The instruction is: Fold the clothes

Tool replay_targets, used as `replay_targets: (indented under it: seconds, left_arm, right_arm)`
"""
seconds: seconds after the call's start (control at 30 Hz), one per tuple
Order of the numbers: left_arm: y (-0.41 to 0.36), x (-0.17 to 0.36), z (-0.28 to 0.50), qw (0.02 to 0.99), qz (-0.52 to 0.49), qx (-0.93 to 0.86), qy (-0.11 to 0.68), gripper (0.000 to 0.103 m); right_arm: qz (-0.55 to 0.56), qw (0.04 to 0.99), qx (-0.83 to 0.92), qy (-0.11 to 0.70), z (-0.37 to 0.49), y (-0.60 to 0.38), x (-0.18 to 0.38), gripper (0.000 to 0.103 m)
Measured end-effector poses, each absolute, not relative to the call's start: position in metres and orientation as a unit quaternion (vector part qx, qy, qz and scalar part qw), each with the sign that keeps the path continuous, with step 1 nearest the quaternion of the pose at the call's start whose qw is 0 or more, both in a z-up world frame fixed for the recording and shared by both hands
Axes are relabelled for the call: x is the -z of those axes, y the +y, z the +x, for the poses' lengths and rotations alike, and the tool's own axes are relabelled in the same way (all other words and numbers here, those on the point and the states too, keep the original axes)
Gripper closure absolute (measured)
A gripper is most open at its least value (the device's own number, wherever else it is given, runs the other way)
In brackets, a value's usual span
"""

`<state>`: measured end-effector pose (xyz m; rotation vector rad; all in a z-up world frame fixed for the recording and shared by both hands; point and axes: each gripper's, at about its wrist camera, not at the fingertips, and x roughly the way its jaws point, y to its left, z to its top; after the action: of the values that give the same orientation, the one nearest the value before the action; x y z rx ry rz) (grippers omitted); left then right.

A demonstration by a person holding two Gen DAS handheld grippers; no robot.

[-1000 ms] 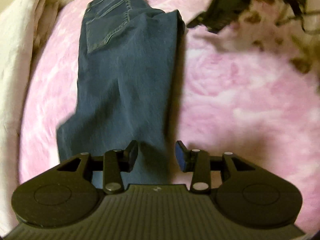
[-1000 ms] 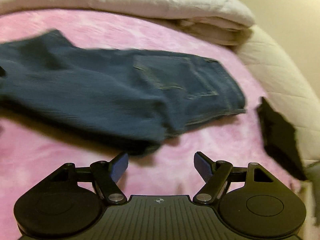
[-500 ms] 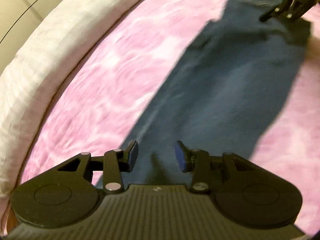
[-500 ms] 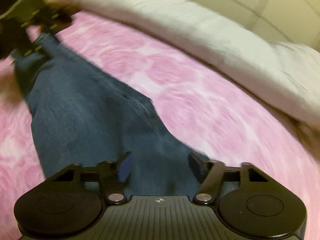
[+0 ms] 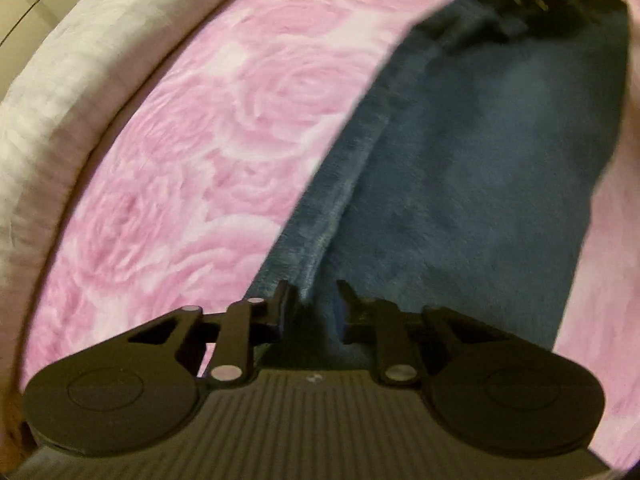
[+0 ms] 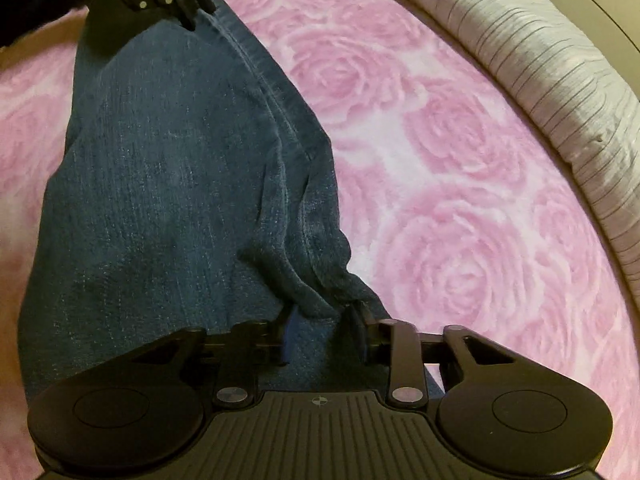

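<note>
Jeans (image 6: 168, 184) lie lengthwise on the pink rose blanket (image 6: 460, 168) of the bed, grey bolster (image 6: 560, 80) along the edge. Both grippers have swung to opposite ends of the garment within the last second: left gripper (image 5: 312, 300) and right gripper (image 6: 320, 320) have just been closing their jaws, each now pinching a bunched ridge of denim between them. Judgement: with both ends clamped, the jeans are ready to be lifted and folded; no fold made yet.
</note>
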<state>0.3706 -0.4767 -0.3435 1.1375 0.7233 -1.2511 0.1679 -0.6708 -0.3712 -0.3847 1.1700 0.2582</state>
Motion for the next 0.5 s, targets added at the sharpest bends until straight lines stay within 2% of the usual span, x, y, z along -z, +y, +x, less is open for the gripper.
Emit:
replay_targets:
  seconds: [0.03,0.07,0.1,0.27,0.5]
  left_arm:
    - [-0.475,0.344,0.37,0.605,0.493,0.542,0.312,0.096]
    - [-0.473,0.344,0.368,0.603,0.494,0.544,0.311,0.099]
    - [-0.472,0.343,0.37,0.607,0.491,0.543,0.31,0.1]
    - [-0.467,0.327,0.384,0.636,0.468,0.535,0.302,0.101]
    - [-0.472,0.347,0.391,0.646,0.462,0.515,0.323,0.097]
  right_arm:
    - [-0.179,0.808,-0.119,0.549,0.168,-0.671,0.371,0.089]
    - [-0.18,0.808,-0.113,0.549,0.167,-0.669,0.369,0.101]
    - [-0.18,0.809,-0.108,0.549,0.167,-0.668,0.367,0.103]
    - [-0.167,0.831,-0.056,0.528,0.165,-0.675,0.343,0.103]
    - [-0.152,0.825,-0.033,0.543,0.183,-0.685,0.36,0.103]
